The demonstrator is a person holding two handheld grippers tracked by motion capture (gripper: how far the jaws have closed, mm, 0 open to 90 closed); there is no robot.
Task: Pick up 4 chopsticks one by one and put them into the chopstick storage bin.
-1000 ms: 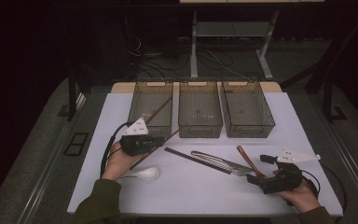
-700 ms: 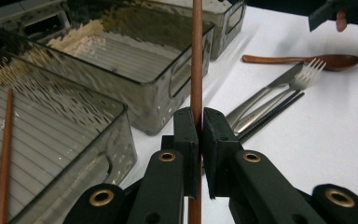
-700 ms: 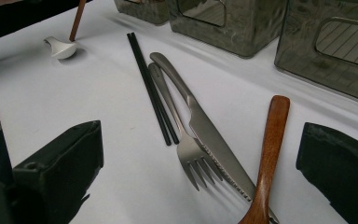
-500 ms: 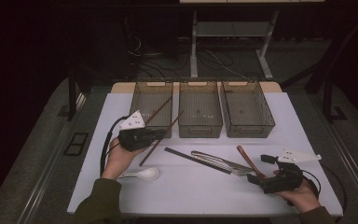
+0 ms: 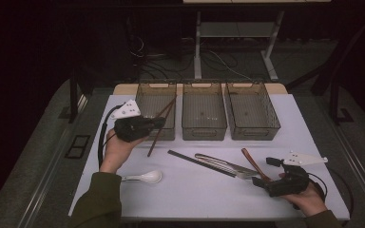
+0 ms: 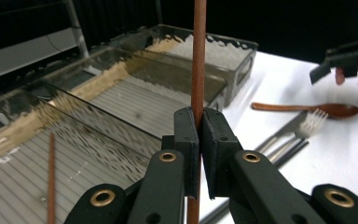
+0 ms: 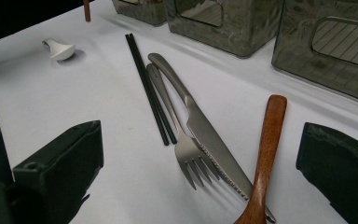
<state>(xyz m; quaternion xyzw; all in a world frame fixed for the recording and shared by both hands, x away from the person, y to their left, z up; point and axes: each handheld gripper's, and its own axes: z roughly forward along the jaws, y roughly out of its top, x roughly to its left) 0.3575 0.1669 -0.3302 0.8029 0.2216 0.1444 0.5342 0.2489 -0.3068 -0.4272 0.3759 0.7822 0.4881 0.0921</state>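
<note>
Two grippers here. The left gripper (image 5: 159,121) has its jaws clamped tight on a brown chopstick (image 5: 155,133), held up off the worktop (image 5: 190,190) at the front wall of the left bin (image 5: 155,110). The stick slants, upper end over the bin, lower end hanging in front of it. A second brown chopstick (image 6: 51,177) lies inside that bin. The right gripper (image 5: 258,181) sits low at the near right with jaws wide apart, gripping nothing, right by a wooden spoon (image 7: 265,154), a fork (image 7: 179,135), a knife (image 7: 200,128) and black chopsticks (image 7: 149,86). A white spoon (image 5: 145,177) lies near the left forearm.
</note>
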